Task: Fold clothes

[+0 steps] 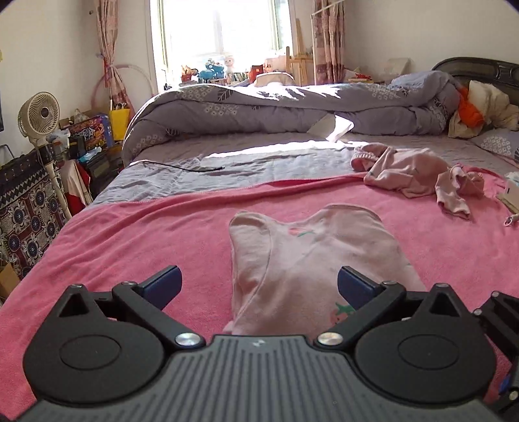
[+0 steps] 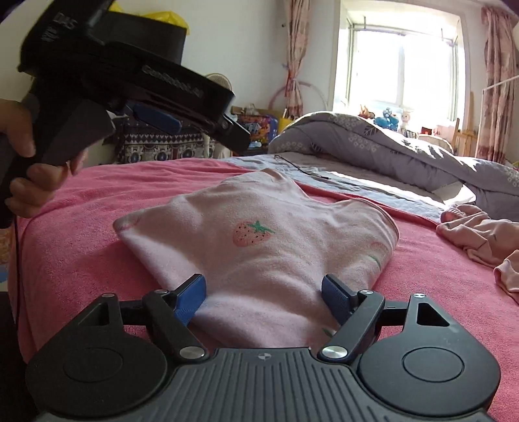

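On the bed: a pink towel (image 1: 136, 233) is spread over the near part of a grey sheet (image 1: 181, 175).
Folded garment: a pale pink top (image 2: 259, 246) with a strawberry print (image 2: 251, 233) is laid on the towel, folded into a narrow shape, its near end just in front of both grippers.
Left gripper (image 1: 259, 285): its blue fingers are spread wide above the near end of the top; nothing is pinched, and the cloth is seen between them but apart from the pads.
Right gripper (image 2: 263, 295): its jaws are spread, with the near edge of the top lying between the fingers; the pads are not pressed on it.
Hand (image 2: 22, 162): seen in the right wrist view gripping the handle of the left gripper, held above the towel's left side.
Other clothes: a crumpled pink heap (image 1: 418, 175) is left on the towel, well apart to the right.
Behind: a grey quilt (image 1: 259, 110) is bunched along the far side of the bed, below a bright window (image 1: 220, 29).
Beside the bed: a fan (image 1: 39, 113) is stood at the left.
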`<act>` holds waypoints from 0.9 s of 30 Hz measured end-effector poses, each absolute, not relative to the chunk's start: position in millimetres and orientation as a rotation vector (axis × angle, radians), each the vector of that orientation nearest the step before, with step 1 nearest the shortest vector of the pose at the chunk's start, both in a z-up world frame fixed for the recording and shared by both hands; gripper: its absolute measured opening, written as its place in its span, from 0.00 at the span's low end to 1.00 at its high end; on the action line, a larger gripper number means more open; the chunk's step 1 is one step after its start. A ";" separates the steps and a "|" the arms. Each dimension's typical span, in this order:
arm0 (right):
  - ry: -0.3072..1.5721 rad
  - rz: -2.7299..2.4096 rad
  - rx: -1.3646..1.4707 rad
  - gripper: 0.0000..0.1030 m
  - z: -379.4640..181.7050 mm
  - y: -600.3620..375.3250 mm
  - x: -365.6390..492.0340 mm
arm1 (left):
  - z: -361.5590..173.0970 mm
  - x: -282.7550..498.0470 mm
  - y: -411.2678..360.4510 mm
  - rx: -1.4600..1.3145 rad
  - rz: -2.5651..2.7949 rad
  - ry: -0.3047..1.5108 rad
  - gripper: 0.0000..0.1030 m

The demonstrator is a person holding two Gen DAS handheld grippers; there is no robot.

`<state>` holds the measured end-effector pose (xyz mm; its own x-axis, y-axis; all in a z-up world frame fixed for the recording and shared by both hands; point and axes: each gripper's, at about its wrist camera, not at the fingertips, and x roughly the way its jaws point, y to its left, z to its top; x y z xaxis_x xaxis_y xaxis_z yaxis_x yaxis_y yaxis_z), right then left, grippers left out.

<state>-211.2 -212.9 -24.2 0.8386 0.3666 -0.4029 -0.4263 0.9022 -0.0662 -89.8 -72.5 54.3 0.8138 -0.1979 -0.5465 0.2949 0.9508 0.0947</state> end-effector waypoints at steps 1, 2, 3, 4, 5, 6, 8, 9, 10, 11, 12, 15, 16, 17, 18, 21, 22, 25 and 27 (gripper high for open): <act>0.404 0.456 -0.148 0.78 -22.1 -219.0 -215.5 | 42.7 -88.3 -73.6 0.189 -0.259 0.590 1.00; 0.430 0.508 -0.150 0.89 -20.1 -224.7 -219.2 | 29.0 -88.8 -72.0 0.200 -0.249 0.616 1.00; 0.458 0.563 -0.155 0.99 -18.1 -230.2 -222.8 | 17.8 -90.6 -66.0 0.188 -0.256 0.619 1.00; 0.462 0.595 -0.158 1.00 -13.6 -236.8 -226.7 | 8.1 -92.9 -58.4 0.161 -0.268 0.620 1.00; 0.462 0.623 -0.161 1.00 -8.6 -243.6 -230.7 | 3.7 -96.4 -45.1 0.080 -0.295 0.612 1.00; 0.446 0.617 -0.157 1.00 -3.3 -248.7 -232.1 | 0.0 -98.6 -32.8 0.003 -0.319 0.608 1.00; 0.388 0.583 -0.135 1.00 13.2 -260.9 -222.2 | -1.9 -96.7 -18.6 -0.091 -0.346 0.613 1.00; 0.358 0.565 -0.123 1.00 21.7 -267.1 -216.7 | -2.2 -97.6 -18.3 -0.087 -0.347 0.609 1.00; 0.343 0.547 -0.103 1.00 28.0 -271.2 -205.2 | -3.0 -99.6 -21.2 -0.063 -0.342 0.600 1.00; 0.331 0.529 -0.081 1.00 34.0 -274.9 -192.8 | -3.8 -101.9 -24.3 -0.039 -0.334 0.589 1.00; 0.331 0.523 -0.042 1.00 38.4 -277.8 -170.7 | -4.3 -103.5 -26.3 -0.026 -0.329 0.580 1.00; 0.354 0.542 0.060 1.00 41.4 -283.7 -110.5 | -4.5 -103.4 -22.3 -0.051 -0.340 0.577 1.00; 0.411 0.548 0.075 1.00 32.5 -281.7 -87.4 | -4.7 -103.4 -20.7 -0.060 -0.345 0.576 1.00; 0.474 0.552 0.088 1.00 22.4 -279.3 -63.3 | -4.8 -103.7 -20.2 -0.060 -0.347 0.573 1.00; 0.569 0.526 0.079 1.00 6.4 -272.7 -44.4 | -4.9 -104.0 -20.0 -0.060 -0.348 0.571 1.00; 0.662 0.463 0.003 1.00 -1.0 -259.2 -32.6 | -5.2 -103.4 -20.5 -0.057 -0.350 0.568 1.00; 0.666 0.442 -0.037 1.00 3.2 -254.9 -33.3 | -5.1 -103.3 -20.1 -0.059 -0.351 0.568 1.00; 0.593 0.369 -0.176 1.00 9.8 -240.9 -37.1 | -5.1 -103.0 -19.2 -0.063 -0.353 0.567 1.00; 0.622 0.319 -0.134 1.00 2.3 -241.6 -24.0 | -5.0 -102.8 -18.9 -0.064 -0.352 0.567 1.00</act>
<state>-24.0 -241.6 2.3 0.7660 0.2523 -0.5913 -0.3325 0.9427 -0.0285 -102.8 -18.9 -5.0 0.7854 -0.3440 -0.5146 0.3093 0.9382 -0.1552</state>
